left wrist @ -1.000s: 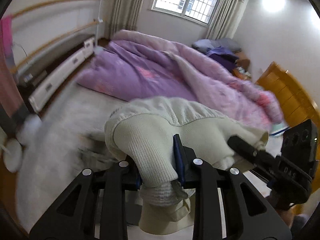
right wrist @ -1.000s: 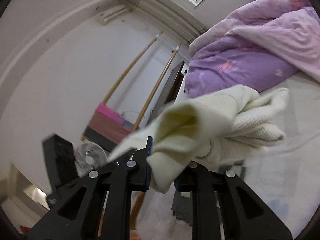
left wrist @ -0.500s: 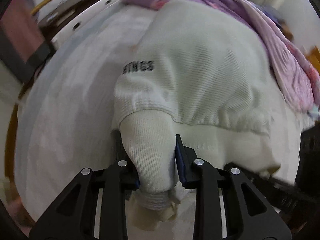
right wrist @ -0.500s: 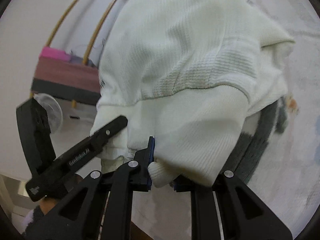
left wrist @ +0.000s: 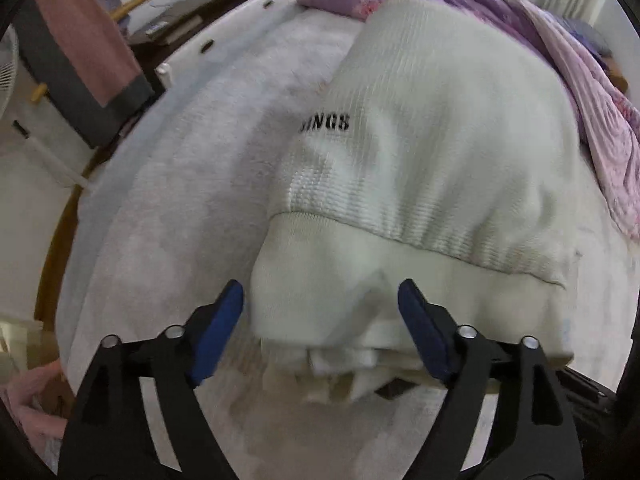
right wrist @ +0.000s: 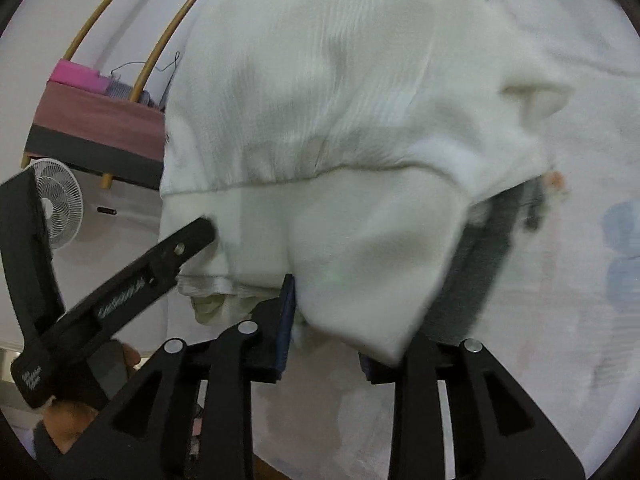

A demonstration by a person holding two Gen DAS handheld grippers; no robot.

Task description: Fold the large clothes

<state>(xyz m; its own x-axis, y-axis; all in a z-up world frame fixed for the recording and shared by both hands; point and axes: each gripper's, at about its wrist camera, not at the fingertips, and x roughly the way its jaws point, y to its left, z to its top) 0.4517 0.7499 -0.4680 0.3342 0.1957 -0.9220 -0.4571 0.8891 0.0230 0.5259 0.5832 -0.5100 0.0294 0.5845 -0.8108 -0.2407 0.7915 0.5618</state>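
Observation:
A cream ribbed sweater (left wrist: 420, 152) with black lettering lies folded on the white bed cover (left wrist: 192, 184); it also fills the right wrist view (right wrist: 332, 112). My left gripper (left wrist: 320, 320) is open, its blue pads (left wrist: 218, 326) on either side of the sweater's near folded edge, not clamping it. My right gripper (right wrist: 328, 324) is open, its jaws apart, with the sweater's near corner hanging between them. The left gripper's black finger (right wrist: 160, 256) shows in the right wrist view against the sweater's left edge.
A purple and pink quilt (left wrist: 560, 40) lies bunched at the far side of the bed. A pink and grey cloth (left wrist: 80, 40) hangs at the left. A white fan (right wrist: 56, 204) stands beyond the bed's edge. A dark grey garment (right wrist: 488, 248) lies under the sweater's right side.
Both grippers brought the sweater down onto the bed, then opened and let go of it. The sweater now rests on the bed cover.

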